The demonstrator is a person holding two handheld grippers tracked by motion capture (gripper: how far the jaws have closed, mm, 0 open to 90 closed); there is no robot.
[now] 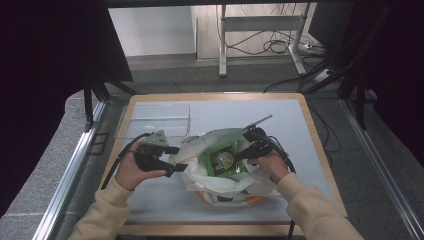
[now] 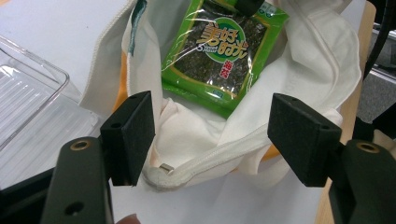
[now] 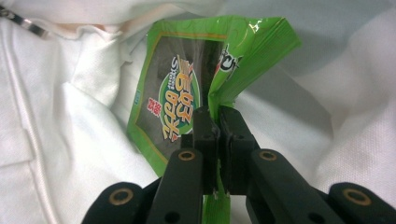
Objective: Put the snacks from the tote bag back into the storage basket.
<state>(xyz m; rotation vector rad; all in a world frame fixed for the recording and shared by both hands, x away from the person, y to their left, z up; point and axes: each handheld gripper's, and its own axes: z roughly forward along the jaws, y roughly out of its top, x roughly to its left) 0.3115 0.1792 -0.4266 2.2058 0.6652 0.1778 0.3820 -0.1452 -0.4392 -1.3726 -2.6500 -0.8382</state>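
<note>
Now the right tool (image 3: pixel 217 122) pinches the seaweed packet (image 3: pixel 180 98) inside the bag (image 2: pixel 187 135); the left tool (image 2: pixel 212 140), spread, straddles the bag's rim; next, lift clear.

A green seaweed snack packet (image 1: pixel 223 159) with a dark window and a round logo stands tilted in the open mouth of a white cloth bag (image 1: pixel 220 187). The bag lies crumpled near the table's front edge, about midway along it
</note>
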